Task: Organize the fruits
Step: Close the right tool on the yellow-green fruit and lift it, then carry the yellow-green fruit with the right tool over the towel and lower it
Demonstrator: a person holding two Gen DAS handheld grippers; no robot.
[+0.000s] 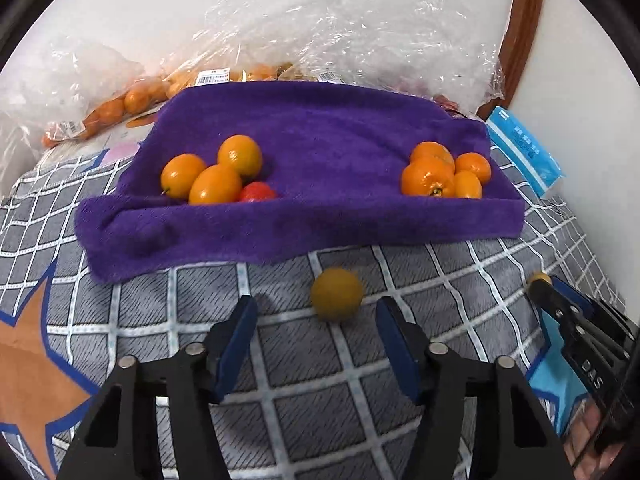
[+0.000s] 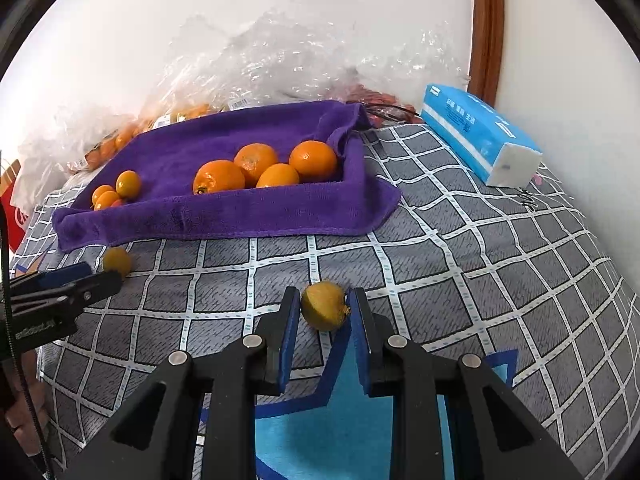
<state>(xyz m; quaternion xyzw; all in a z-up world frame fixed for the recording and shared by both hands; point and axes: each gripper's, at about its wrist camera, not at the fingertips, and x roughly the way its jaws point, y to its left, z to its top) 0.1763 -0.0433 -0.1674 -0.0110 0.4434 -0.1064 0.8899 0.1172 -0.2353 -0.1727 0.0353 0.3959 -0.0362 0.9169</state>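
Note:
A purple towel (image 1: 320,140) (image 2: 240,208) lies on the checked bedspread (image 2: 480,260). On its left side sit three small oval oranges (image 1: 216,172) and a red fruit (image 1: 258,192); on its right side sit several rounder mandarins (image 1: 436,176) (image 2: 256,168). My left gripper (image 1: 317,304) stands open, with a loose yellow-orange fruit (image 1: 338,294) (image 2: 117,261) on the bedspread between its fingertips, touching neither pad. My right gripper (image 2: 324,296) is shut on another small yellow-orange fruit (image 2: 324,306), low over the bedspread in front of the towel.
Crumpled clear plastic bags (image 1: 320,20), some with oranges inside (image 1: 120,108), pile up against the white wall behind the towel. A blue tissue pack (image 2: 476,136) lies at the right by a brown wooden frame (image 2: 486,28).

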